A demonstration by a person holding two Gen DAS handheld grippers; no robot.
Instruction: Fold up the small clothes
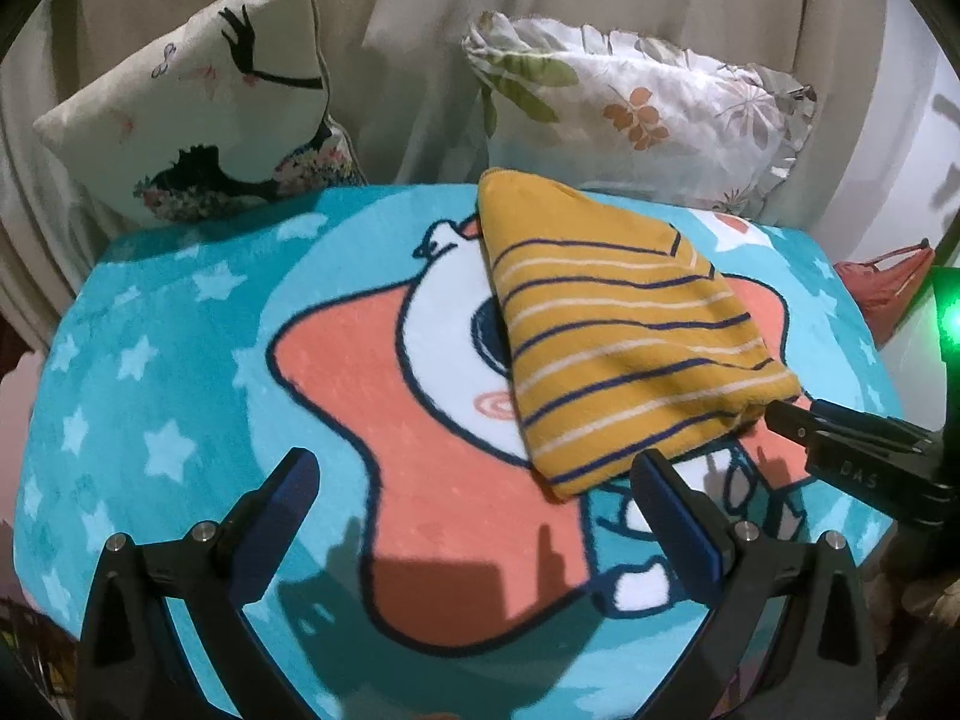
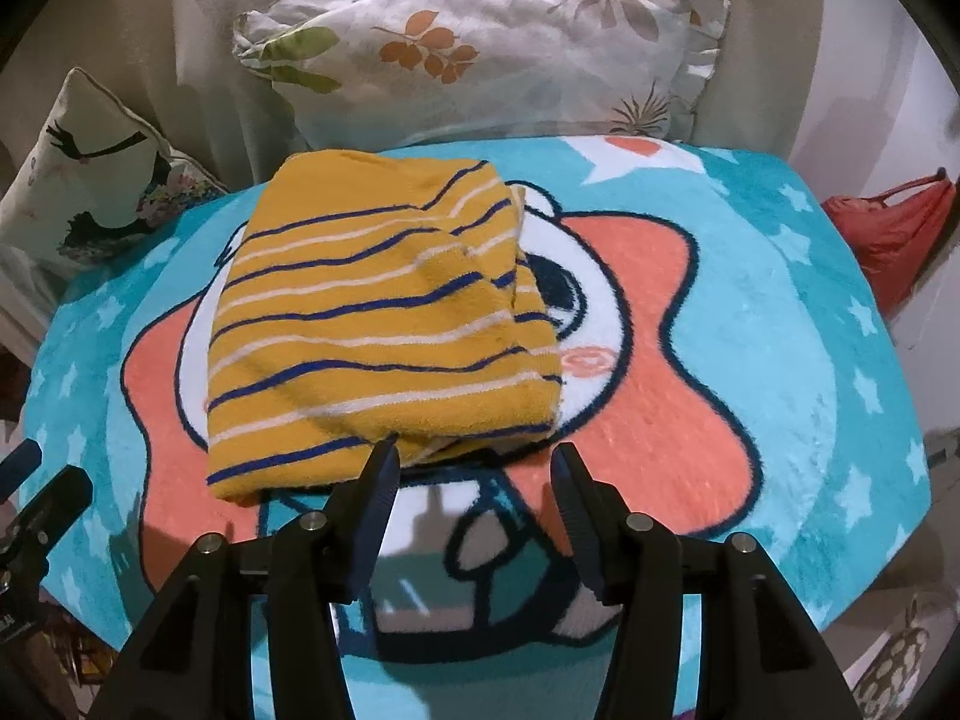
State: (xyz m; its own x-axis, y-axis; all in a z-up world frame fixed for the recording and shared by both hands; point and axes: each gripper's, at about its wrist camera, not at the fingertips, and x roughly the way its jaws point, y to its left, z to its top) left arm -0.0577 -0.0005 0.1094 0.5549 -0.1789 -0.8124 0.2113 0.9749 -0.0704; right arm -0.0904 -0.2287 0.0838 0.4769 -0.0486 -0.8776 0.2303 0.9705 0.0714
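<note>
The left gripper (image 1: 474, 486) is spread wide, its two blue-padded fingers (image 1: 294, 480) well apart and holding nothing; the right-hand finger sits just beside the near edge of the folded garment, and whether it touches cannot be told. The right gripper (image 2: 474, 468) is also open, less widely, with nothing between its fingers. Its left fingertip (image 2: 384, 462) is at the garment's near edge, seemingly brushing the cloth; the other fingertip hangs over the blanket. In the left wrist view the right gripper (image 1: 786, 420) comes in from the right, its tip at the garment's near right corner.

One blanket (image 1: 150, 360) covers the surface, turquoise with pale stars and a big coral star-shaped cartoon figure outlined in dark blue. On it, over the cartoon's white face, lies one small garment (image 2: 372, 324), mustard yellow with navy and cream stripes, folded into a thick, roughly rectangular bundle with layered edges showing at its near side.

Behind the blanket stand two pillows: a floral one (image 2: 480, 48) with a ruffled edge, and a cream one (image 1: 192, 96) printed with a black figure. One red bag (image 2: 894, 228) lies off to the right.
</note>
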